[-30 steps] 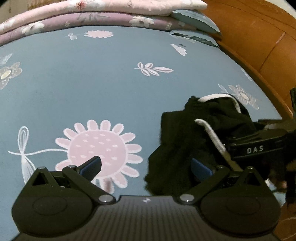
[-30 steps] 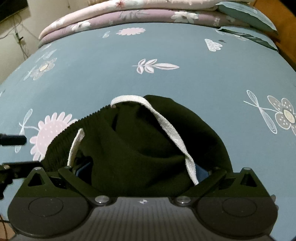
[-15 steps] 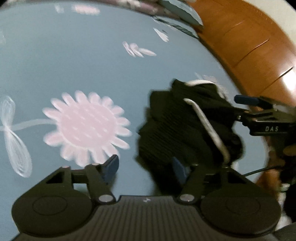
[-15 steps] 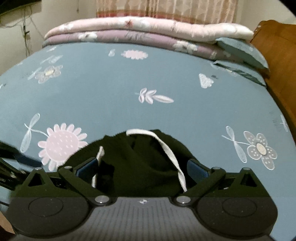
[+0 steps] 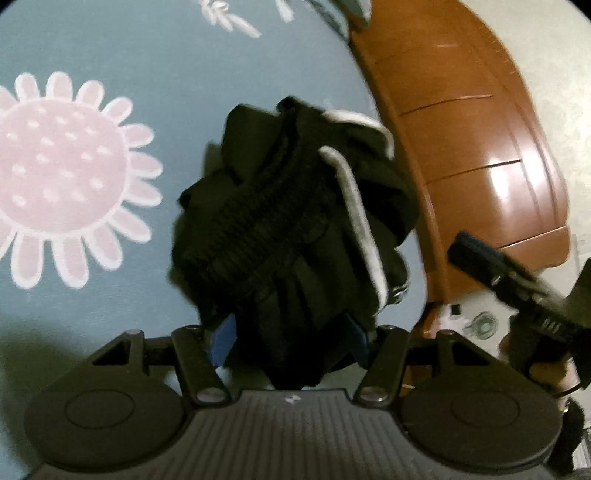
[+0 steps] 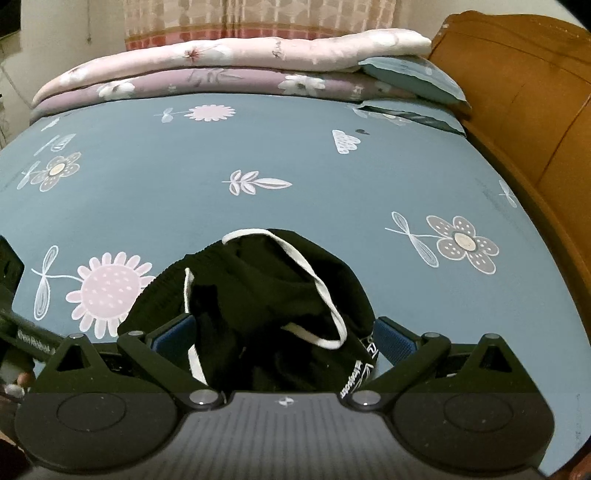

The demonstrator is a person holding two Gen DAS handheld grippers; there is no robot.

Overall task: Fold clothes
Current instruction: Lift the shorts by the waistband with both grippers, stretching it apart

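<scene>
Left wrist view: the left gripper (image 5: 290, 338) looks down on a bunched black garment (image 5: 291, 229) that lies on the blue floral bedsheet (image 5: 177, 74), beside a large pink flower print (image 5: 55, 177). The jaws are closing, and the near end of the dark cloth fills the space between the two blue pads (image 5: 221, 339); both pads look pressed into the fabric, so this claw grips the garment. A white drawstring (image 5: 358, 206) runs along the top of the bundle, past its ribbed waistband (image 5: 258, 206). To the right stands the orange wooden bed frame (image 5: 461, 147), and at the far right edge the right gripper (image 5: 524, 291) shows as a dark, blurred shape with part of a hand (image 5: 550, 369) under it. In the right wrist view, the right gripper (image 6: 284, 339) has the same black garment (image 6: 258, 295) heaped between its blue pads (image 6: 393, 341), which stand wide apart with the cloth against both; whether they truly pinch it I cannot tell. The white drawstring (image 6: 317, 284) loops across the fabric, and white lettering shows on a strip near the right pad. Beyond, folded quilts (image 6: 221, 70) and a blue pillow (image 6: 413, 77) lie at the far end of the bed, with a curtain (image 6: 258, 18) behind.
</scene>
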